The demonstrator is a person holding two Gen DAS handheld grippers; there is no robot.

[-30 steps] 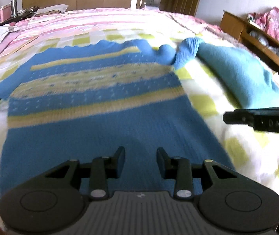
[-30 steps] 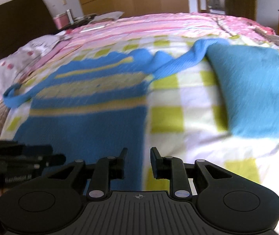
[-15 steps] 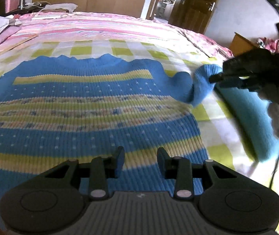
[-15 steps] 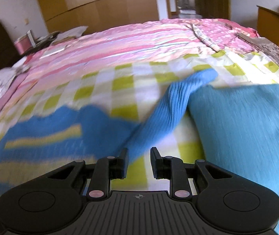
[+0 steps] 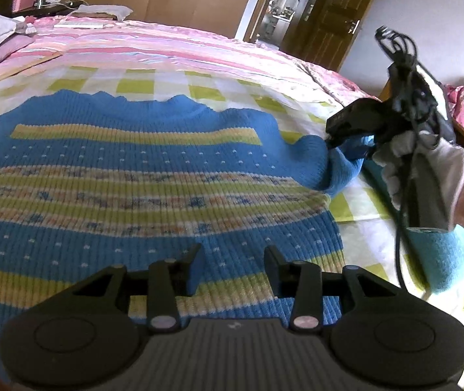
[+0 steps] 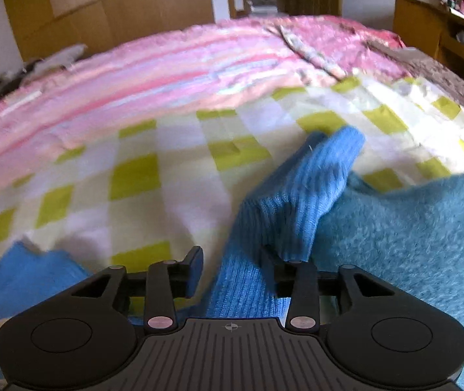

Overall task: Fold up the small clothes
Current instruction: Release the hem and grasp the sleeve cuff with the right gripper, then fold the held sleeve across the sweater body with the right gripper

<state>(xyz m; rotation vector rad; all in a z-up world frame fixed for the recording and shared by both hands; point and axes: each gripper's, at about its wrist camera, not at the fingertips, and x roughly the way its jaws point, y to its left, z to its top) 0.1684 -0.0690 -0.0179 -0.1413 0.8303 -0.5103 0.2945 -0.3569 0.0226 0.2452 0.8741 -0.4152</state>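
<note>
A small blue knit sweater (image 5: 140, 195) with yellow and patterned stripes lies flat on the bed. My left gripper (image 5: 233, 262) is open and empty, low over the sweater's lower body. The sweater's right sleeve (image 6: 300, 192) lies between the open jaws of my right gripper (image 6: 235, 268); its cuff points away from me. In the left wrist view my right gripper (image 5: 329, 141) sits at the sleeve (image 5: 339, 166), by the sweater's right shoulder, held by a white-gloved hand.
A teal fleece garment (image 6: 411, 244) lies right of the sleeve, also in the left wrist view (image 5: 450, 260). The bed has a yellow-check sheet (image 6: 140, 169) and a pink striped blanket (image 6: 166, 68) beyond. A wooden shelf (image 6: 427, 22) stands at the right.
My right gripper moved forward along the sleeve, which now lies between its open jaws. My left gripper advanced up the sweater's body.
</note>
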